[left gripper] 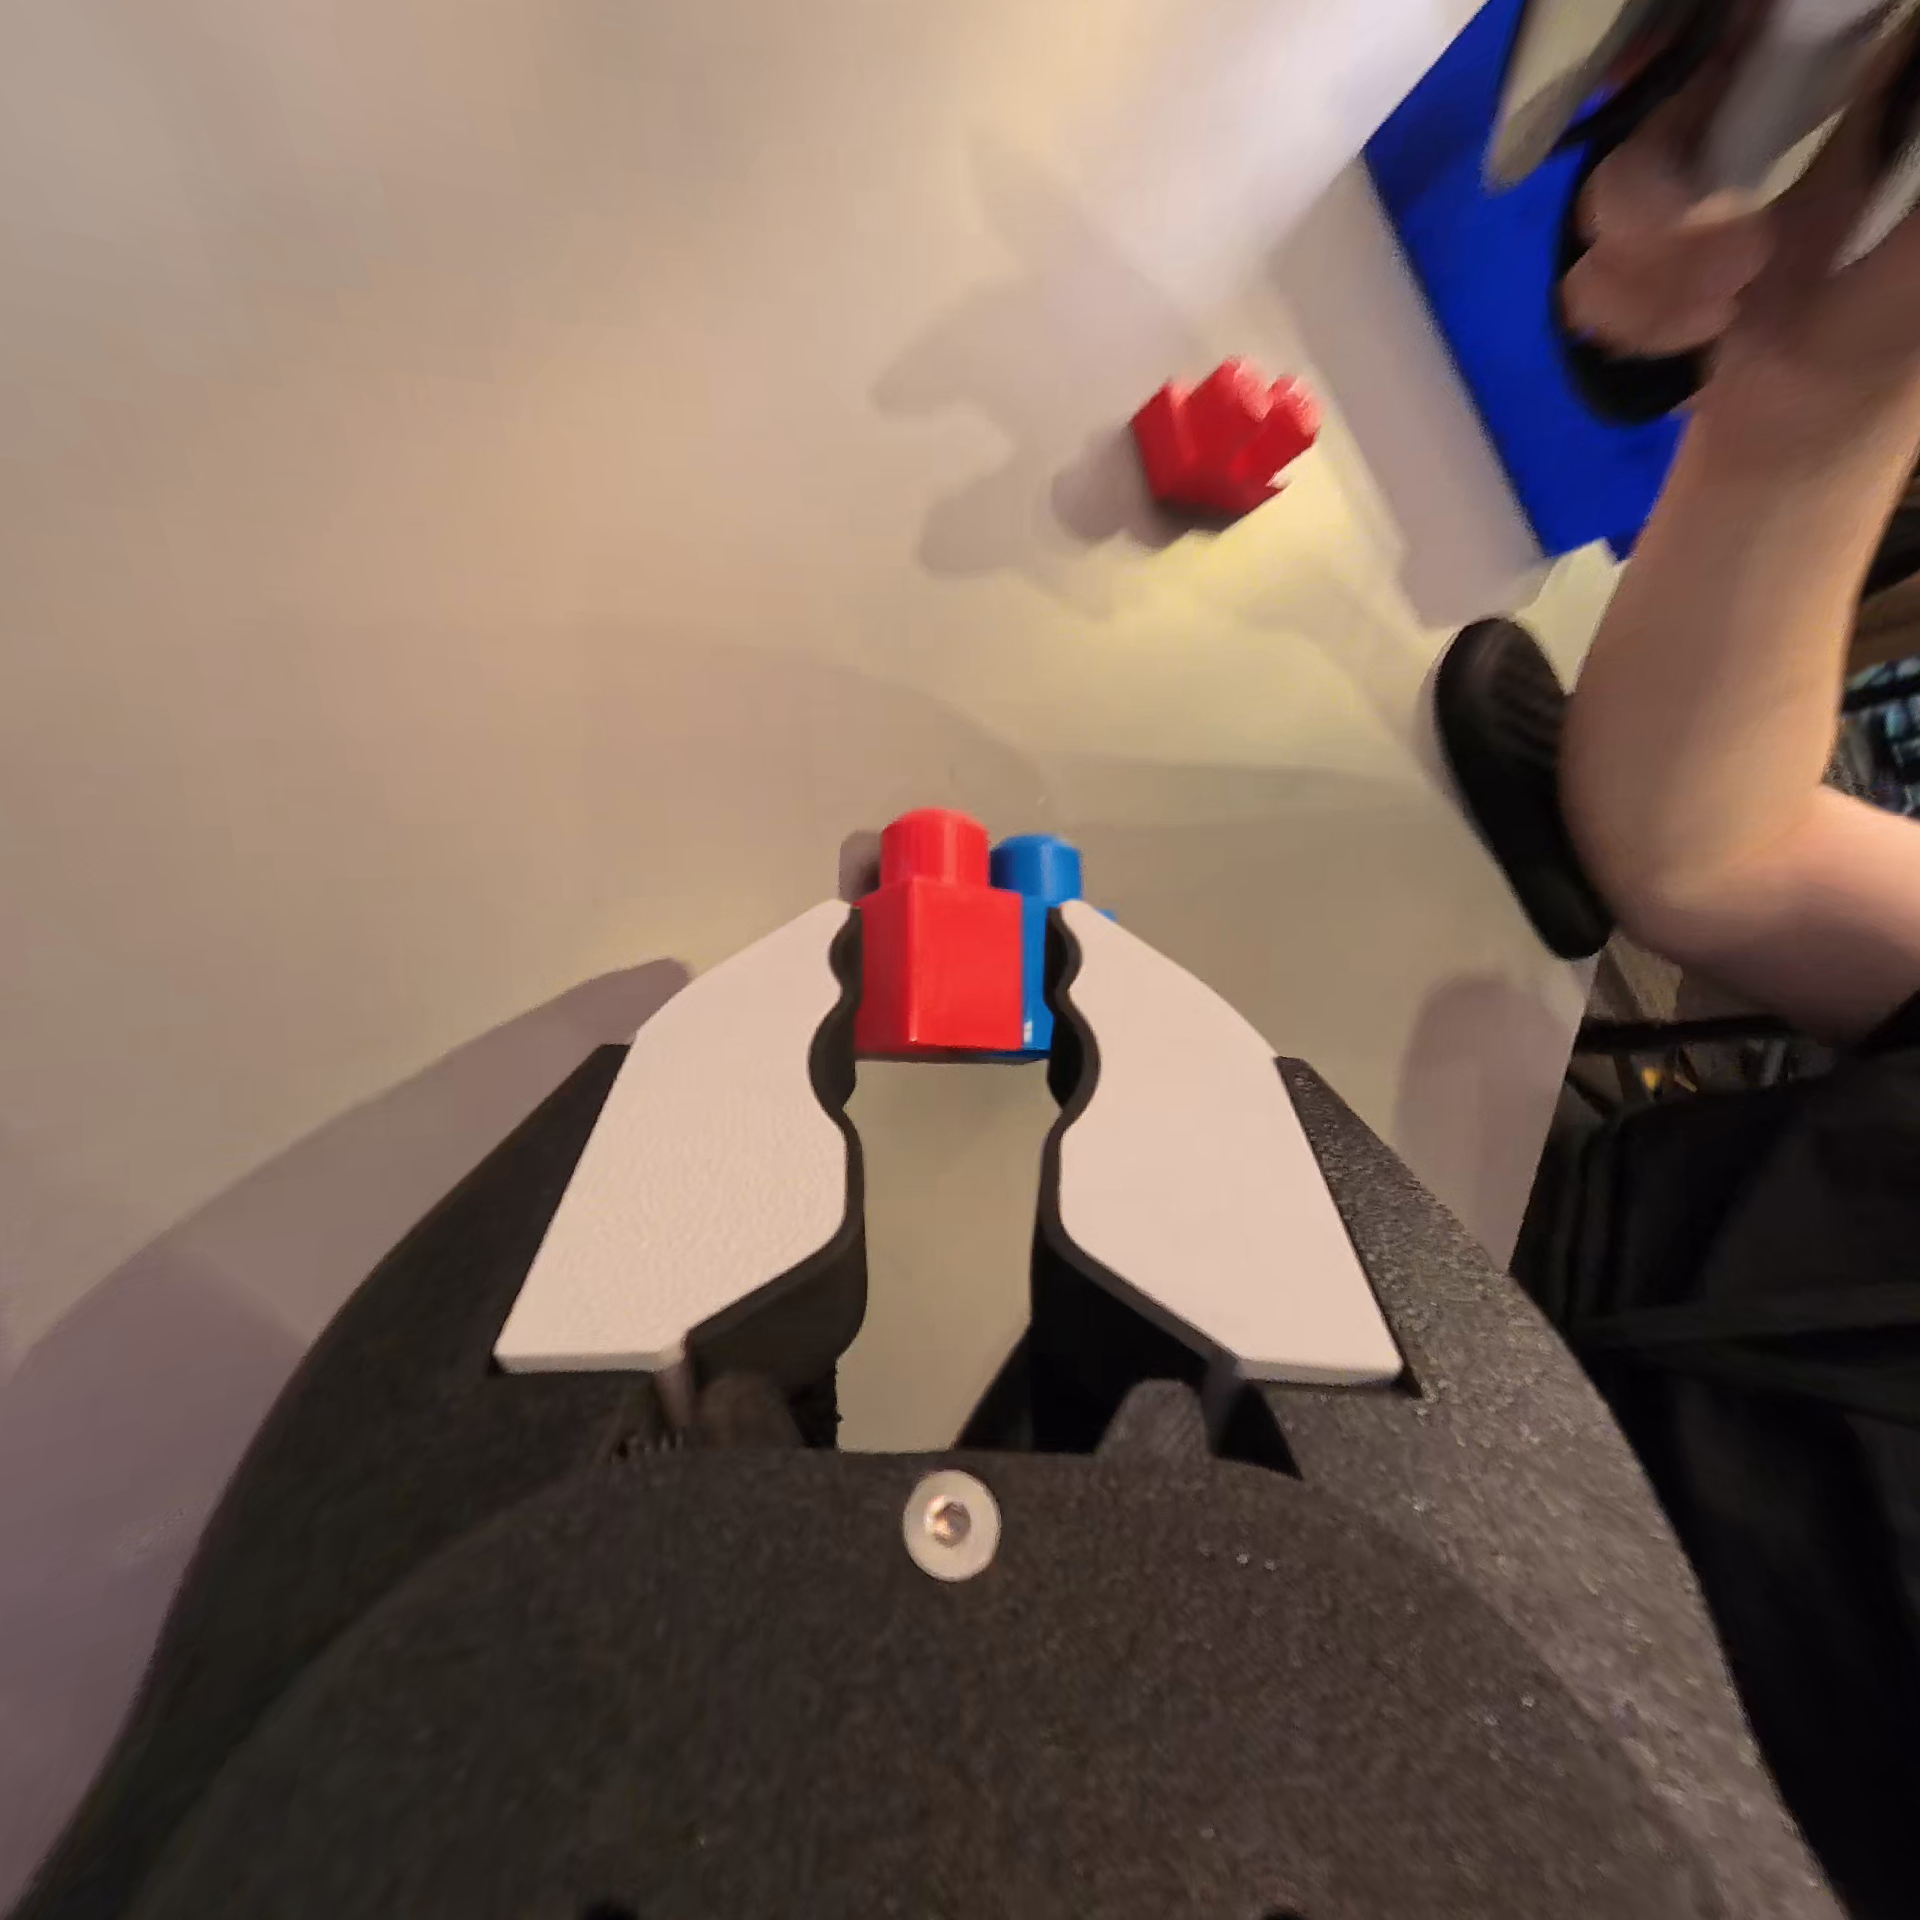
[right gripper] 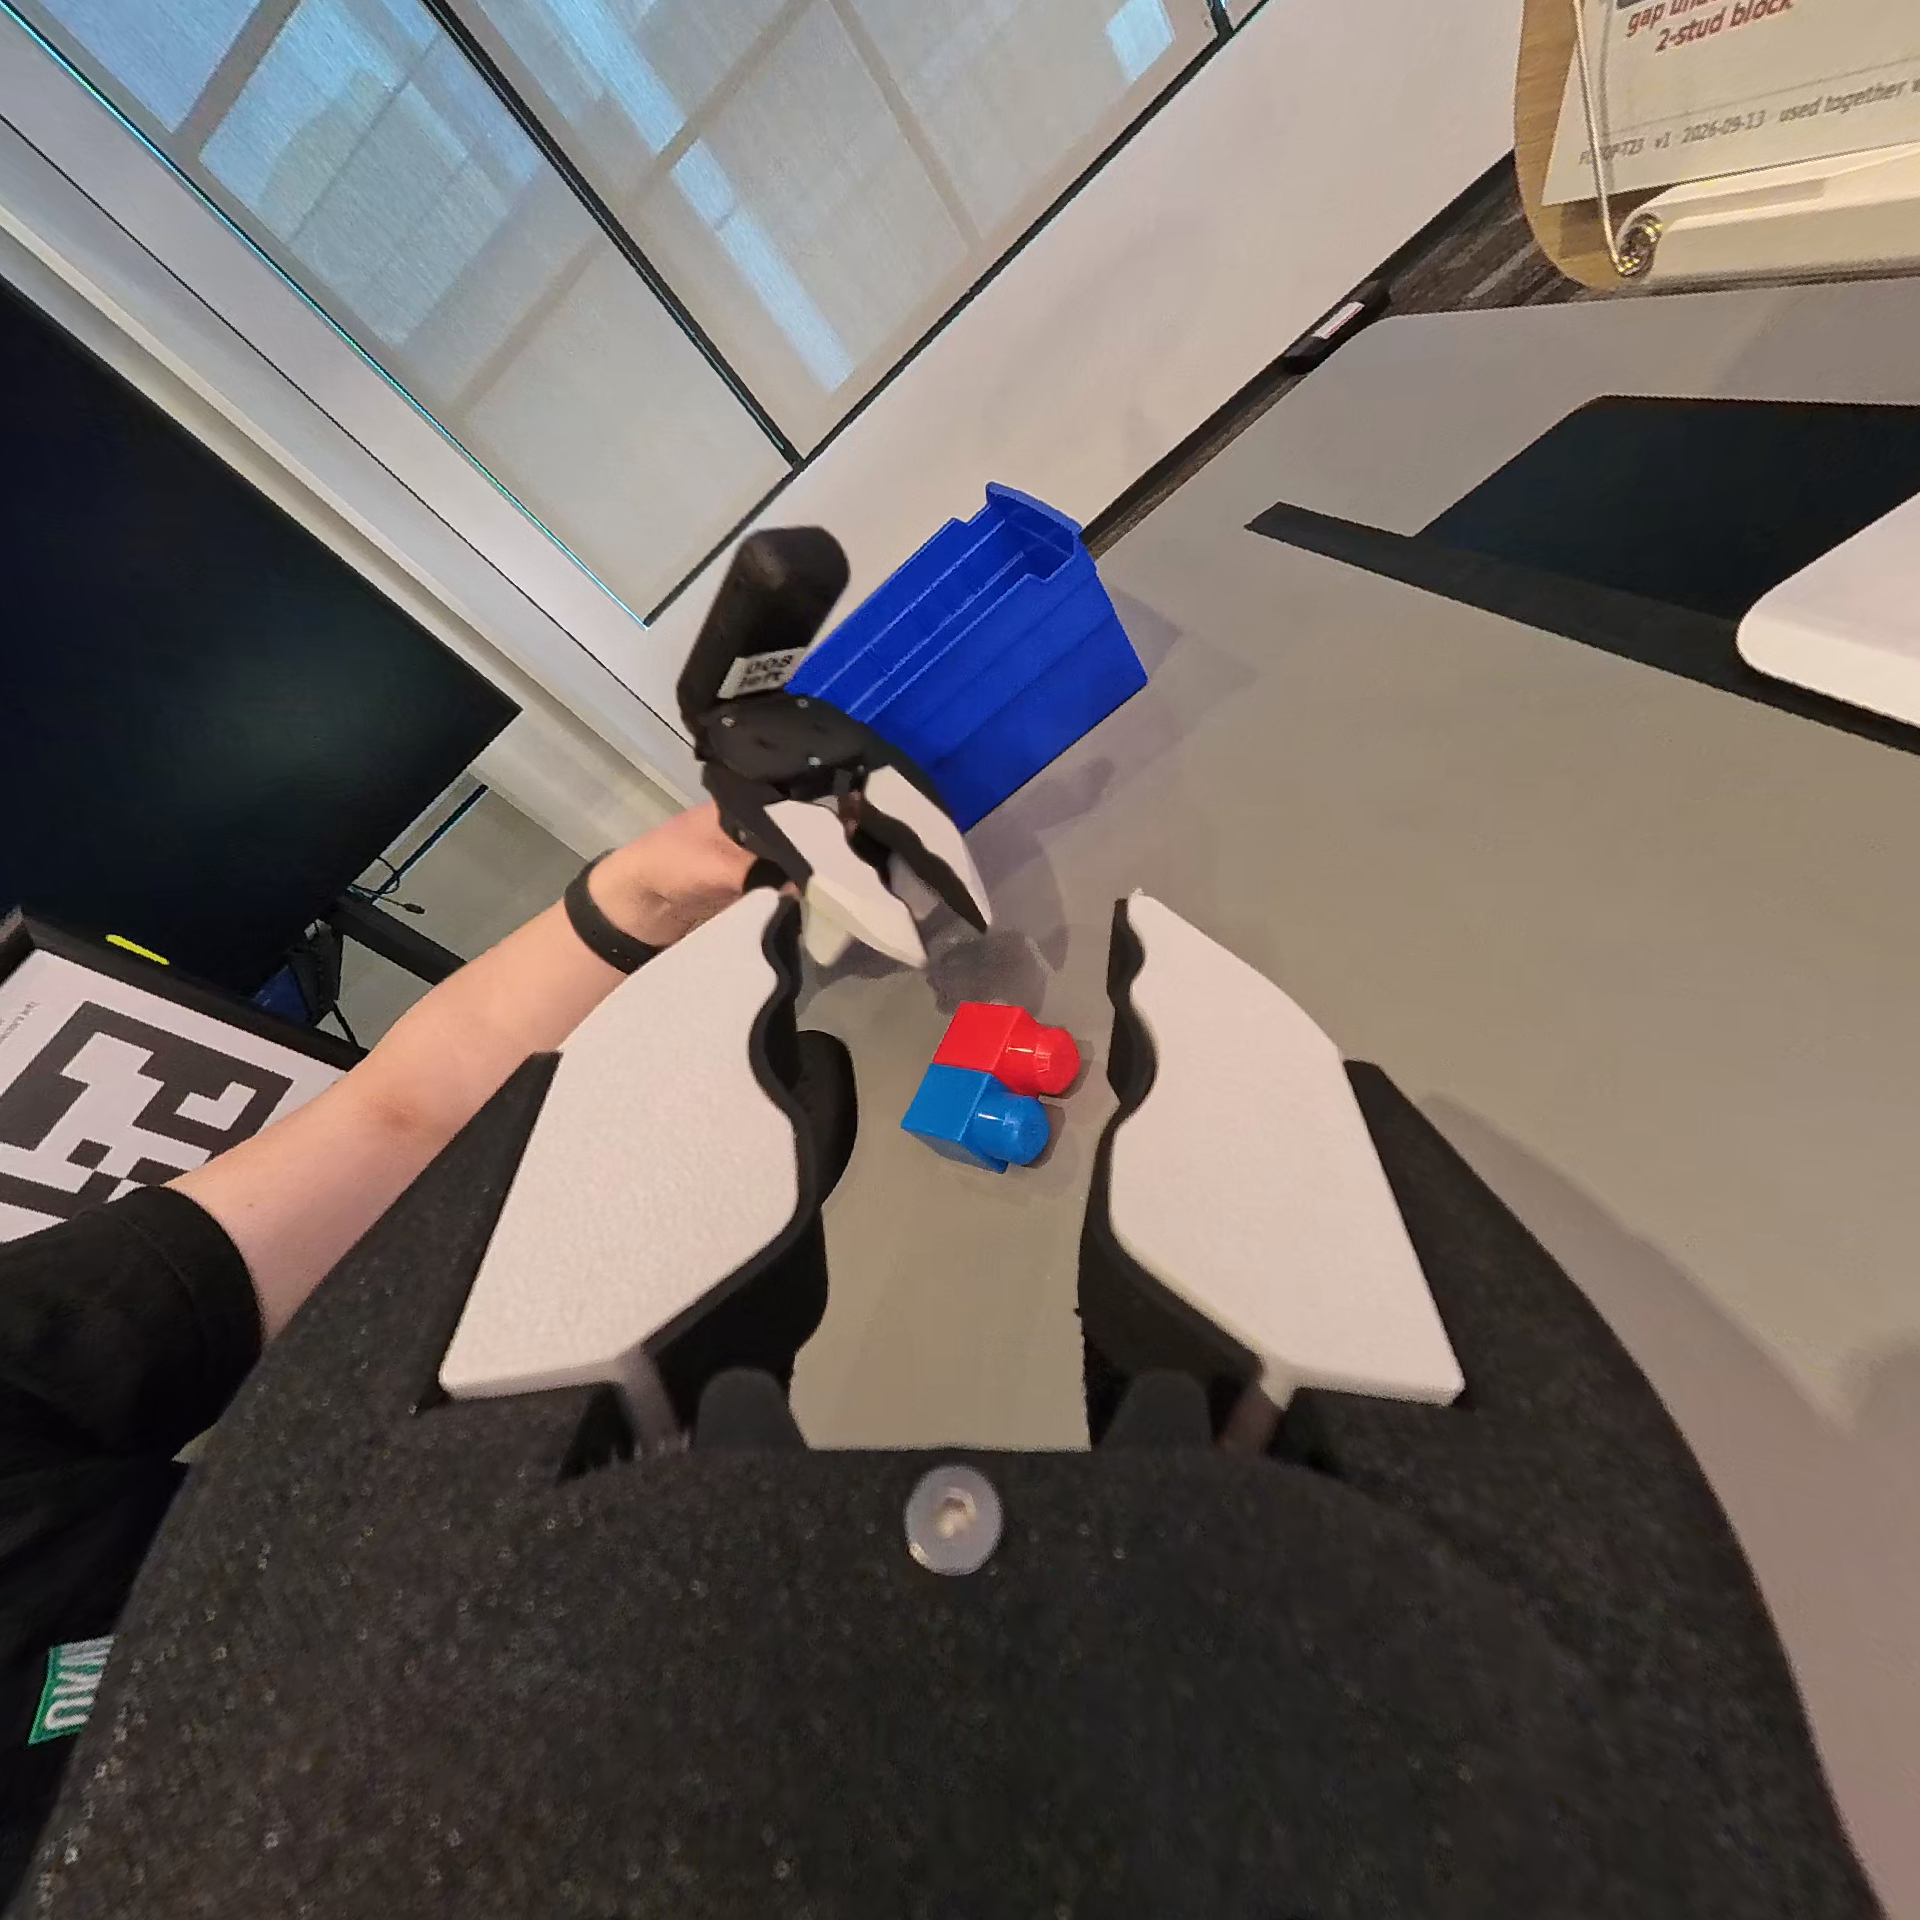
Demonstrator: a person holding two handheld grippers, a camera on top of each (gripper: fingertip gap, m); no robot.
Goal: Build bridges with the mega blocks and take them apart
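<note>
Red-blue block pair under down-tilted left gripper, jaws narrow, empty; right gripper wide.

A pair of blocks lies on the bench, the two on their sides and touching along one face, studs pointing the same way. The left hand-held gripper hangs just behind the pair, and the bin sits on the bench behind that gripper. A third block lies apart from the pair, nearer the bin.

Grey table, windows behind
</note>
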